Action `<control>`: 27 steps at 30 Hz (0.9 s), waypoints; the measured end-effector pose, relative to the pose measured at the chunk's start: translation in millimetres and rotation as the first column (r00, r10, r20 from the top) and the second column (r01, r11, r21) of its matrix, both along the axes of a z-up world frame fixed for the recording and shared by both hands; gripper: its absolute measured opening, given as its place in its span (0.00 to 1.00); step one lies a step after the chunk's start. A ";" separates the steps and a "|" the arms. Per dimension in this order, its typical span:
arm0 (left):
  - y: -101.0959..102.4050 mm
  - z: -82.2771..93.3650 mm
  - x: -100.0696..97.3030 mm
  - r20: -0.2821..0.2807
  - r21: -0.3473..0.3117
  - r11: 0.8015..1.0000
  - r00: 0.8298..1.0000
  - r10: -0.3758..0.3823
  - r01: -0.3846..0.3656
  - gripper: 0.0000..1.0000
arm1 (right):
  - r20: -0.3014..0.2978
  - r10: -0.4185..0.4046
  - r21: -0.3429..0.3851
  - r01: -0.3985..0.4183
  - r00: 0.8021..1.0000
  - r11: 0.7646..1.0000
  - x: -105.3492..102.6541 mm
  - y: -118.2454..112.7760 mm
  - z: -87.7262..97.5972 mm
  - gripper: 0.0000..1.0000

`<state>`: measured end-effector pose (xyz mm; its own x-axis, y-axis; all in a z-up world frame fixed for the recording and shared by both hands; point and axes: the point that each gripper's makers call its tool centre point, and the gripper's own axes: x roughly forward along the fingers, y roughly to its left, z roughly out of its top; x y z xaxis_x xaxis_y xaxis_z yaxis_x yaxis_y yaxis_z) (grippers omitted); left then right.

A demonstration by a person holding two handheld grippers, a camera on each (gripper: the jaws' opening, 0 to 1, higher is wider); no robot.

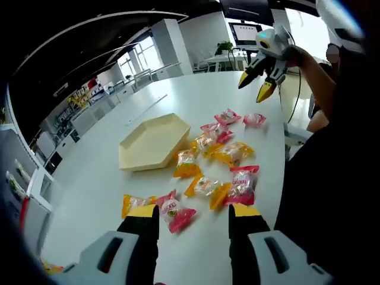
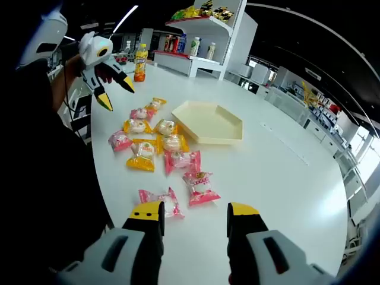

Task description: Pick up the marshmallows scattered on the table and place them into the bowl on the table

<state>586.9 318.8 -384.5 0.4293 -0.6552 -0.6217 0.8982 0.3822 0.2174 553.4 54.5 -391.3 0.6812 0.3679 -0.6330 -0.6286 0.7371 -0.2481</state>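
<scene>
Wrapped marshmallows [image 1: 228,153] lie scattered on the white tabletop [image 1: 95,184] in a loose band near its curved edge, pink and yellow packets just beside the pale hexagonal bowl [image 1: 153,141] — one yellow packet touches its rim. The bowl holds nothing. The left hand-held gripper [image 1: 193,217] hovers above the nearest packets, jaws spread, nothing between them. The right hand-held gripper [image 2: 194,217] hangs over a pink packet [image 2: 160,202], jaws likewise spread. Beyond the bowl the tabletop runs bare and wide — open room toward the far edge.
</scene>
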 end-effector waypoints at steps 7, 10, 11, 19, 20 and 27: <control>7.2 -8.7 5.6 0.018 0.082 0.997 1.000 0.008 -0.009 0.46 | 0.006 -0.014 -0.002 0.014 1.000 1.000 2.1 -4.8 -0.2 0.41; 7.7 -12.2 2.7 0.009 0.101 0.995 1.000 -0.008 0.007 0.46 | 0.006 -0.019 -0.005 0.019 1.000 1.000 0.5 -5.8 -1.6 0.41; 7.7 -13.1 1.7 0.008 0.108 0.994 1.000 -0.012 0.011 0.46 | 0.005 -0.017 -0.001 0.017 1.000 1.000 -1.0 -5.2 -1.9 0.41; 7.5 -14.4 1.9 0.017 0.120 0.993 1.000 -0.025 0.023 0.46 | 0.001 0.019 0.056 -0.019 1.000 0.998 -5.2 4.9 3.1 0.41; 7.1 -15.1 1.8 0.015 0.119 0.993 1.000 -0.026 0.024 0.46 | 0.004 0.023 0.064 -0.023 1.000 0.998 -5.5 6.3 5.1 0.41; 10.8 -19.6 1.7 0.006 0.139 0.990 1.000 -0.029 0.028 0.46 | 0.018 0.019 0.076 -0.020 1.000 0.997 -4.4 6.8 12.4 0.41</control>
